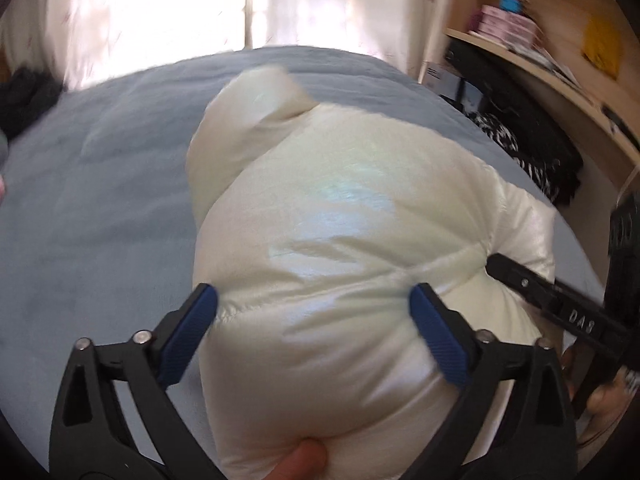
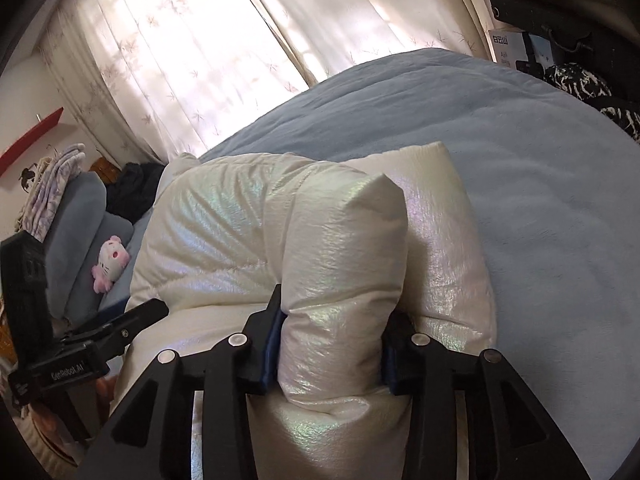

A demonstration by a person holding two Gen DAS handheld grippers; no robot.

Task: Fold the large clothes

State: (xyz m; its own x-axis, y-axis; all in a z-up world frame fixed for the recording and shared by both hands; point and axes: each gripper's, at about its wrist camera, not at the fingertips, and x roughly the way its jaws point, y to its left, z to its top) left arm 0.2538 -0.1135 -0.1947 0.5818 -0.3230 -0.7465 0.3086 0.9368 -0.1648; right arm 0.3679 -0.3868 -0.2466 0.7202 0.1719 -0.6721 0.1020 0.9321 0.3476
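The jacket (image 1: 340, 216), a puffy cream one with a pearly sheen, lies bundled on the blue bed (image 1: 100, 200), and I have both tongs on it. My left gripper (image 1: 314, 336) straddles a thick fold near me: its blue pads (image 1: 188, 336) sit wide apart on either side of the padding, one touching each flank, so the jaws are spread around the bulge and not pressed together. A fingertip (image 1: 300, 460) of mine shows under that fold at the bottom edge. From the right wrist view, my right gripper (image 2: 332, 352) pinches an upright roll of the jacket (image 2: 280, 240), the fabric squeezed in between the two pads and bulging above and below them. In the left wrist view the right tool reaches in from the right side and its tip touches a gathered crease of the jacket. The far end of the jacket ends in a rounded lobe pointing toward the curtain (image 1: 200, 0), which glows with daylight. Beyond the jacket's left end, in the right view, a pink-and-white plush (image 2: 110, 262) leans on a grey pillow (image 2: 76, 216), apart from the jacket. Dark patterned clothes (image 1: 532, 148) are piled by the wooden shelf (image 1: 560, 72) at the bed's right edge.
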